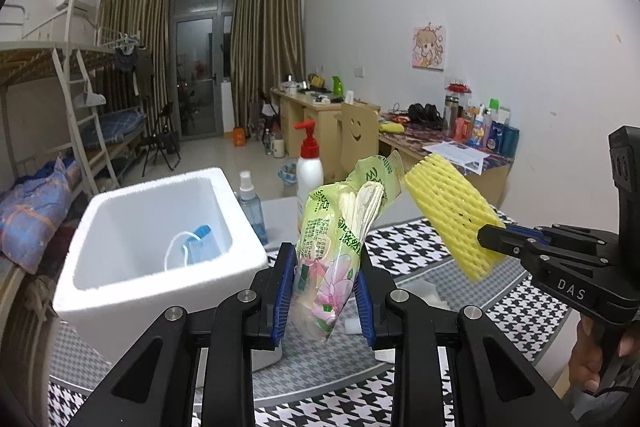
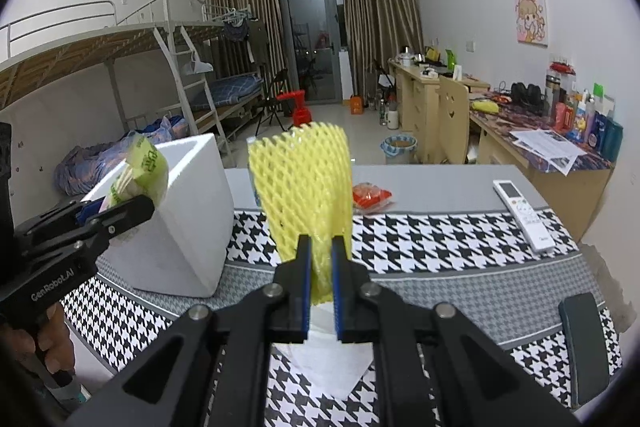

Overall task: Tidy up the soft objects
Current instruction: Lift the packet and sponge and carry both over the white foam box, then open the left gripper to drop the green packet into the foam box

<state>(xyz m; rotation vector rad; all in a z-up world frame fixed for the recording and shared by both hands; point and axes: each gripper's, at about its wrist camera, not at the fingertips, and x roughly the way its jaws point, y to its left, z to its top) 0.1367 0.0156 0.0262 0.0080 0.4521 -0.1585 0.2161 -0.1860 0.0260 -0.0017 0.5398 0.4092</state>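
Item: yellow foam net sleeve point(image 2: 304, 187), clenched at its lower end by right claw point(image 2: 320, 287), raised above tabletop point(image 2: 440, 267). Light, squashy.
Item: green tissue pack point(image 1: 336, 243), gripped mid-body by left claw point(image 1: 324, 291); crinkly, slippery. Foam box point(image 1: 160, 239) at ten o'clock.

My right gripper point(image 2: 320, 277) squeezes the yellow foam net point(image 2: 304, 183) above the checked cloth point(image 2: 420, 239), beside the white box point(image 2: 180, 227).
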